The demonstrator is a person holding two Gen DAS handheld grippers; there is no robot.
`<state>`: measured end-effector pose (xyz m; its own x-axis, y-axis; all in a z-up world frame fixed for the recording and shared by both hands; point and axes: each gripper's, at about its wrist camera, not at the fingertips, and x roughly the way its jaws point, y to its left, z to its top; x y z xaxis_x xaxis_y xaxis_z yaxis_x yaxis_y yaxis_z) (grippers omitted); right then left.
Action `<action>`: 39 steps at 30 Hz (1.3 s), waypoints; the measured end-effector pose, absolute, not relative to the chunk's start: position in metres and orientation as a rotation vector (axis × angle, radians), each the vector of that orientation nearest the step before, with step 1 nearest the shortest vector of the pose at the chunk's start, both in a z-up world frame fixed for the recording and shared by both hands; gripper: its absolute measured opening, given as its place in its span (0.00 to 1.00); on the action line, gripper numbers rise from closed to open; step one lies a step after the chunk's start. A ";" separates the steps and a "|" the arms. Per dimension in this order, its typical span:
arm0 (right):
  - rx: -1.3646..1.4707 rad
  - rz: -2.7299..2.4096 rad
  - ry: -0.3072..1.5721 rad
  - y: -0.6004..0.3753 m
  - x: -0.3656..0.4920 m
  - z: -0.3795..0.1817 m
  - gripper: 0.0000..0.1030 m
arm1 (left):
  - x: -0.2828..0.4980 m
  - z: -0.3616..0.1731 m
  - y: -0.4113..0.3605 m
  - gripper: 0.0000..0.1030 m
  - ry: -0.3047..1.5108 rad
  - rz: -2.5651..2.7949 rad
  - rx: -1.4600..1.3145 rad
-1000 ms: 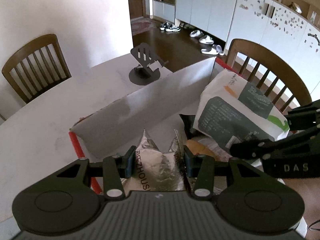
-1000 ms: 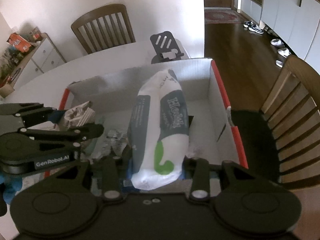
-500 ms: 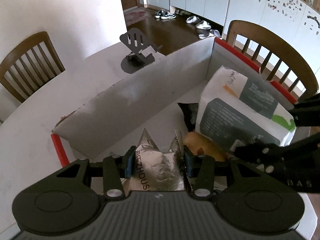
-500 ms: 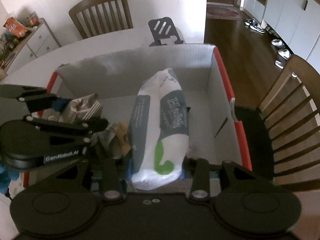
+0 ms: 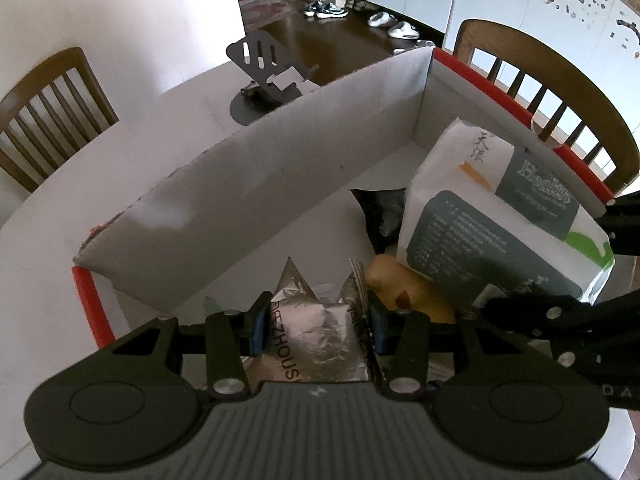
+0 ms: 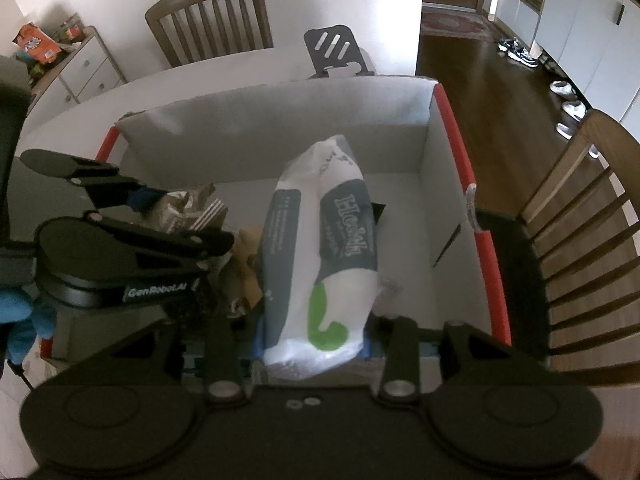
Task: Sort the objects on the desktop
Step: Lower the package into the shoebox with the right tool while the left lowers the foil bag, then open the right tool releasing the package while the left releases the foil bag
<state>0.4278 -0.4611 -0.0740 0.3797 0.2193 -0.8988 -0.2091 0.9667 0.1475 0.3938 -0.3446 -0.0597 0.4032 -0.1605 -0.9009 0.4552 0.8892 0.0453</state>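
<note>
My left gripper (image 5: 318, 326) is shut on a crinkled silver foil packet (image 5: 320, 344) and holds it over the near left part of an open cardboard box with red edges (image 5: 224, 216). My right gripper (image 6: 314, 346) is shut on a white, grey and green tissue pack (image 6: 320, 256), held over the box (image 6: 280, 120) near its middle. That pack also shows at the right in the left wrist view (image 5: 500, 220). The left gripper with its foil packet (image 6: 180, 208) shows at the left of the right wrist view. A yellow-brown item (image 5: 404, 292) and a dark packet (image 5: 380, 212) lie in the box.
The box stands on a white table (image 5: 120, 152). A dark metal phone stand (image 5: 268, 76) is behind the box's far wall. Wooden chairs stand at the far left (image 5: 44, 112) and to the right of the box (image 6: 580, 220). A white cabinet (image 6: 84, 68) is at the far left.
Both grippers have moved forward and risen over the box, each keeping hold of its item. More of the box's inside and far corner shows now.
</note>
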 end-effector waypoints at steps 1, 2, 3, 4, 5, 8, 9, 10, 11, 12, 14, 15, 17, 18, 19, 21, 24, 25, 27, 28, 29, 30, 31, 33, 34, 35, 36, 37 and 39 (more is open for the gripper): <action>0.011 0.274 1.151 -0.462 0.428 -0.075 0.39 | 0.394 -0.060 -0.345 0.45 1.094 -0.397 0.305; 0.013 0.273 1.152 -0.463 0.429 -0.075 0.40 | 0.395 -0.060 -0.346 0.46 1.096 -0.396 0.306; 0.015 0.272 1.155 -0.464 0.429 -0.075 0.40 | 0.395 -0.060 -0.346 0.46 1.096 -0.393 0.306; 0.017 0.272 1.156 -0.464 0.430 -0.076 0.41 | 0.394 -0.060 -0.346 0.46 1.098 -0.390 0.305; 0.020 0.274 1.155 -0.465 0.430 -0.076 0.41 | 0.394 -0.060 -0.346 0.47 1.100 -0.389 0.301; 0.026 0.278 1.155 -0.466 0.430 -0.076 0.43 | 0.395 -0.057 -0.344 0.50 1.099 -0.377 0.284; 0.029 0.282 1.157 -0.466 0.430 -0.076 0.44 | 0.396 -0.056 -0.343 0.50 1.101 -0.373 0.275; 0.031 0.283 1.158 -0.467 0.431 -0.075 0.46 | 0.396 -0.055 -0.341 0.52 1.100 -0.373 0.264; 0.033 0.282 1.157 -0.467 0.431 -0.075 0.47 | 0.396 -0.054 -0.340 0.53 1.098 -0.375 0.255; 0.036 0.280 1.156 -0.467 0.431 -0.075 0.47 | 0.396 -0.053 -0.340 0.53 1.095 -0.374 0.252; 0.040 0.276 1.155 -0.468 0.431 -0.074 0.49 | 0.395 -0.050 -0.339 0.54 1.084 -0.377 0.246; 0.044 0.276 1.153 -0.469 0.432 -0.073 0.49 | 0.394 -0.049 -0.339 0.54 1.080 -0.380 0.243; 0.048 0.277 1.148 -0.470 0.432 -0.071 0.53 | 0.393 -0.045 -0.339 0.54 1.071 -0.383 0.238; 0.048 0.276 1.141 -0.470 0.431 -0.069 0.54 | 0.392 -0.044 -0.339 0.54 1.067 -0.386 0.236; 0.048 0.277 1.135 -0.470 0.431 -0.066 0.55 | 0.392 -0.042 -0.339 0.54 1.062 -0.387 0.236; 0.049 0.278 1.126 -0.471 0.430 -0.063 0.56 | 0.390 -0.039 -0.338 0.55 1.051 -0.382 0.237; 0.049 0.277 1.118 -0.472 0.428 -0.058 0.57 | 0.386 -0.033 -0.335 0.58 1.035 -0.382 0.219; 0.048 0.279 1.113 -0.473 0.426 -0.056 0.58 | 0.383 -0.030 -0.333 0.59 1.026 -0.379 0.215; 0.048 0.284 1.106 -0.474 0.423 -0.052 0.58 | 0.380 -0.025 -0.331 0.59 1.014 -0.376 0.210; 0.047 0.288 1.103 -0.474 0.421 -0.050 0.58 | 0.377 -0.023 -0.330 0.59 1.010 -0.376 0.204; 0.046 0.291 1.098 -0.474 0.419 -0.048 0.59 | 0.375 -0.021 -0.328 0.59 1.007 -0.377 0.196; 0.043 0.295 1.093 -0.474 0.417 -0.046 0.59 | 0.373 -0.018 -0.327 0.59 1.003 -0.378 0.187; 0.040 0.298 1.088 -0.474 0.415 -0.044 0.59 | 0.370 -0.015 -0.326 0.59 0.994 -0.377 0.183; 0.038 0.306 1.079 -0.475 0.411 -0.040 0.59 | 0.363 -0.009 -0.325 0.59 0.973 -0.382 0.184; 0.037 0.309 1.075 -0.475 0.409 -0.038 0.59 | 0.360 -0.005 -0.325 0.59 0.964 -0.384 0.186; 0.036 0.313 1.069 -0.475 0.408 -0.035 0.59 | 0.357 -0.002 -0.325 0.59 0.958 -0.385 0.185; 0.035 0.320 1.060 -0.474 0.405 -0.033 0.59 | 0.354 0.001 -0.325 0.59 0.949 -0.386 0.184; 0.033 0.325 1.055 -0.474 0.404 -0.031 0.59 | 0.350 0.004 -0.325 0.59 0.940 -0.384 0.185; 0.026 0.333 1.037 -0.473 0.399 -0.025 0.59 | 0.344 0.009 -0.324 0.61 0.929 -0.378 0.183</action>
